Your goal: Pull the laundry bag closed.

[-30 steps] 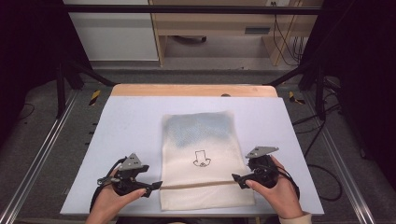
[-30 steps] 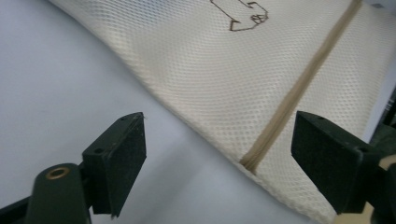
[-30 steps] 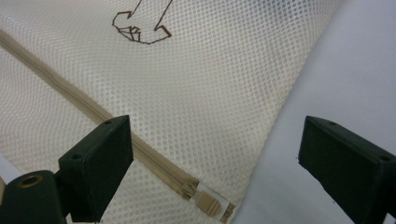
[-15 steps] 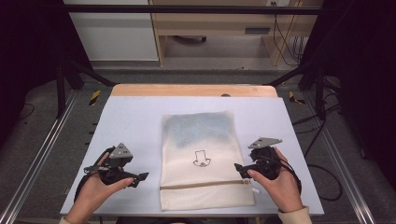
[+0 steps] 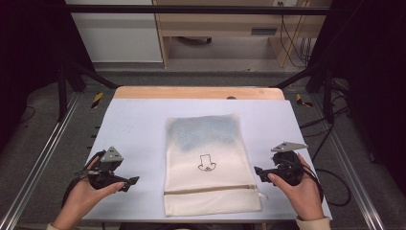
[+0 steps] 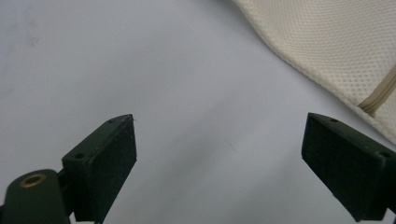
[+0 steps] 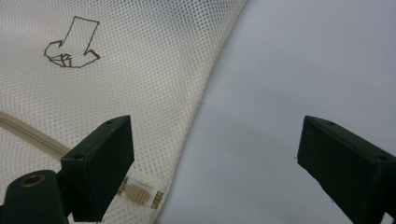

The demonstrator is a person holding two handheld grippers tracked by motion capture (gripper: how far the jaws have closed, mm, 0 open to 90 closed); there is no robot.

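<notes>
A: Two grippers, both with fingers spread wide, nothing between them. Left gripper (image 5: pixel 111 176) sits low over bare surface at the near left; its own view shows the left fingers (image 6: pixel 105 161) apart, with pale sheet underneath.

B: Right one?

A: Right gripper (image 5: pixel 277 171) is at the near right, just beside the mesh bag's edge. In its own view the right fingers (image 7: pixel 100 163) straddle that edge, one over mesh, the other over bare sheet. Can't tell if they touch the fabric.

B: Bag position?

A: Mesh bag (image 5: pixel 208 163) lies flat in the middle of the surface, between the two grippers. Cream netting, bluish patch showing at the far end, small outline drawing (image 5: pixel 207 163) mid-bag. Zipper (image 5: pixel 210 189) runs across near the near end, and its pull tab (image 7: pixel 139 193) lies at the right-hand corner.

B: Surface and room?

A: Surface (image 5: pixel 139 124) is a pale sheet, with a wooden strip (image 5: pixel 191 92) along the far edge. Metal rails (image 5: pixel 38 163) run down both sides. Grey floor beyond, dark frame posts, a white cabinet (image 5: pixel 115 31) and wooden furniture (image 5: pixel 230 24) at the back, cables (image 5: pixel 289 36) hanging at far right.
</notes>
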